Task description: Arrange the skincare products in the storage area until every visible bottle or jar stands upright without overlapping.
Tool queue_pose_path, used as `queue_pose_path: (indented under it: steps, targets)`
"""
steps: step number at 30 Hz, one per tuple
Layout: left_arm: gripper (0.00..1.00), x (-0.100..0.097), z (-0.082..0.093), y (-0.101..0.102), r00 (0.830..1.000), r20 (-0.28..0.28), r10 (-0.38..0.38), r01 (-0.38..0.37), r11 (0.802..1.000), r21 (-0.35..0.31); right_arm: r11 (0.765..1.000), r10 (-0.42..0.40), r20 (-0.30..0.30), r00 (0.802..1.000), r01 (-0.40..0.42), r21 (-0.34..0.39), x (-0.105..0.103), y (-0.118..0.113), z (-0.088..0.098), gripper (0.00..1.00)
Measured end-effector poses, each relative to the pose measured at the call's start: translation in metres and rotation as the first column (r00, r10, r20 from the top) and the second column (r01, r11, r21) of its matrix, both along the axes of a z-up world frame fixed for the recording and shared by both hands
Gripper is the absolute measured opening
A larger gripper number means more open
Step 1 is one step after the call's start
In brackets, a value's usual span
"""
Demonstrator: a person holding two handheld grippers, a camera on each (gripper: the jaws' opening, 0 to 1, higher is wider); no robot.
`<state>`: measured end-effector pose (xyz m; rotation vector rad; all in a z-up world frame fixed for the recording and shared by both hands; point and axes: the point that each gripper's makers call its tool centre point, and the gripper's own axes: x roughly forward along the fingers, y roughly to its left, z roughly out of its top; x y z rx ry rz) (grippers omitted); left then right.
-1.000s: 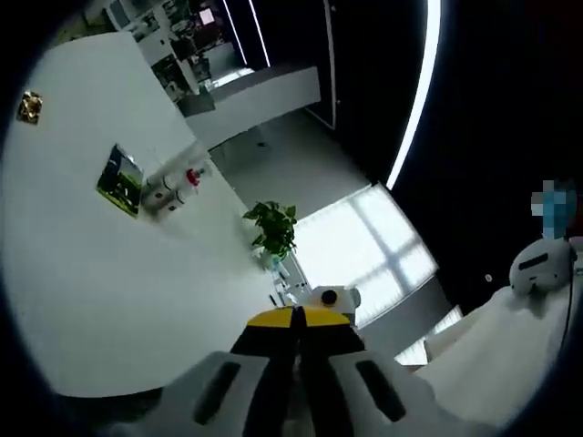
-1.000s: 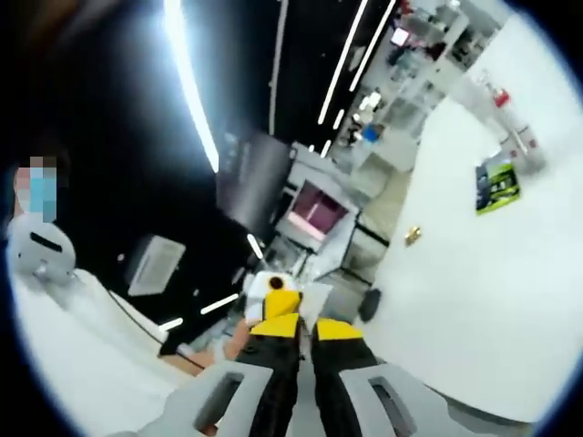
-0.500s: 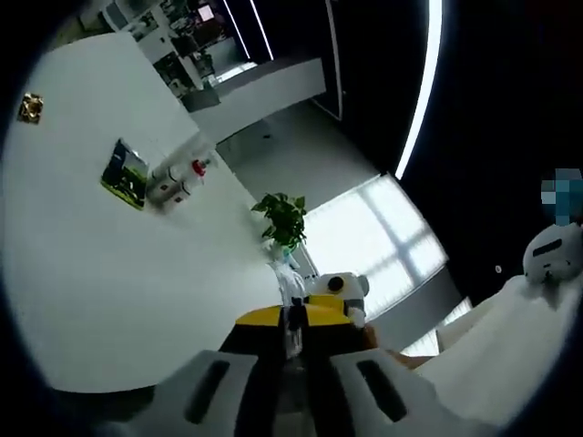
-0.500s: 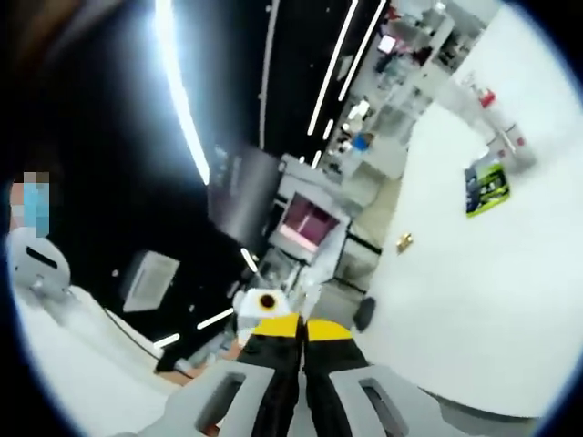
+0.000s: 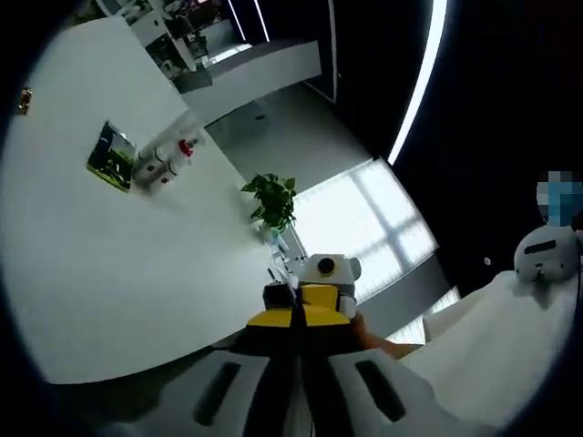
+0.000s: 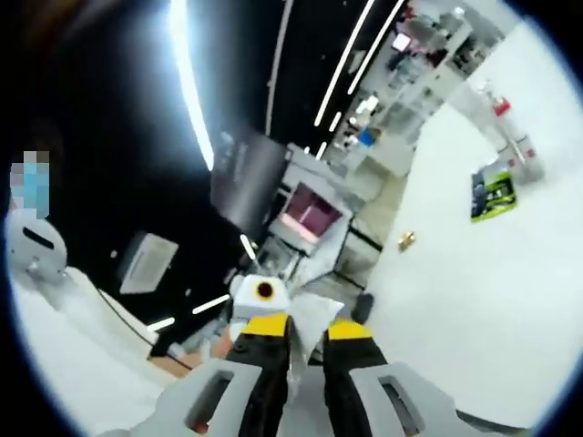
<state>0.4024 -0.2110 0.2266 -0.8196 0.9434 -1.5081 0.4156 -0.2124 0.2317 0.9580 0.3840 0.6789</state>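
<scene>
My left gripper (image 5: 296, 320) rises from the bottom of the left gripper view with its yellow tips pressed together, shut, nothing showing between them. Just beyond those tips the right gripper (image 5: 308, 295) faces it, very close. In the right gripper view my right gripper (image 6: 306, 330) stands open, a clear gap between its two yellow tips. Both views point away from any work surface, at a wall, a ceiling and a room.
A broad white wall (image 5: 109, 273) carries a green poster (image 5: 107, 157) and a red-topped white cylinder (image 5: 164, 162). A potted plant (image 5: 271, 202) stands beside a bright window (image 5: 364, 228). A person in white (image 5: 510, 337) is on the right. Shelves (image 6: 410, 55) and a screen (image 6: 312, 208) lie farther off.
The right gripper's jaws, shut half a second ago, have opened. The left gripper stays shut. Both views have shifted slightly with the hands.
</scene>
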Motion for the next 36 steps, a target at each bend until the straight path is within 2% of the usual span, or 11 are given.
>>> queue_pose_path:
  steps: [2,4,6,8,15,18,21,25,29,32,36]
  targets:
    - [0.00,0.001,-0.003,-0.001,1.000,-0.003,0.012,-0.012,1.000,0.016,1.000,0.010,0.025,1.000,-0.010,-0.014,-0.001,0.000,0.002,0.01]
    - [0.00,0.002,-0.007,-0.001,1.000,-0.001,0.022,-0.022,1.000,0.021,0.996,0.001,0.038,0.999,0.002,-0.085,0.001,-0.002,-0.003,0.00]
    - [0.00,0.002,-0.008,-0.001,0.999,-0.019,0.031,-0.031,0.999,0.009,0.997,0.000,0.040,0.999,0.003,-0.074,0.001,-0.002,-0.001,0.00]
    - [0.03,0.005,-0.013,-0.002,0.996,-0.071,0.051,-0.049,0.998,0.025,0.996,-0.011,0.049,0.999,0.015,-0.091,0.002,-0.003,-0.002,0.00]
    - [0.00,0.004,-0.018,0.001,0.995,-0.090,0.045,-0.039,0.997,0.062,0.981,-0.012,0.078,0.997,0.027,-0.194,0.005,0.000,-0.011,0.00]
    - [0.00,0.006,-0.018,0.002,0.996,-0.078,0.046,-0.040,0.997,0.073,0.982,-0.014,0.066,0.998,0.026,-0.186,0.007,0.000,-0.012,0.00]
    - [0.00,0.007,-0.011,0.004,0.997,-0.074,0.033,-0.030,0.999,0.045,0.998,0.002,0.002,1.000,-0.001,-0.062,0.007,0.000,-0.007,0.03]
    - [0.00,0.007,-0.010,0.005,0.998,-0.056,0.029,-0.026,0.999,0.048,0.995,-0.001,0.055,0.998,0.006,-0.099,0.007,0.001,-0.003,0.00]
    - [0.04,0.007,-0.015,0.006,0.998,-0.054,0.043,-0.039,0.996,0.079,0.999,-0.020,0.021,1.000,0.021,-0.049,0.008,-0.003,-0.006,0.00]
    - [0.02,0.004,-0.021,0.009,0.998,-0.048,0.032,-0.027,0.994,0.102,0.998,-0.036,0.019,0.999,0.037,-0.059,0.009,-0.006,-0.009,0.00]
    - [0.00,0.004,-0.021,0.014,0.996,-0.080,0.036,-0.028,0.995,0.095,0.999,-0.027,0.012,1.000,0.028,-0.047,0.008,-0.003,-0.008,0.00]
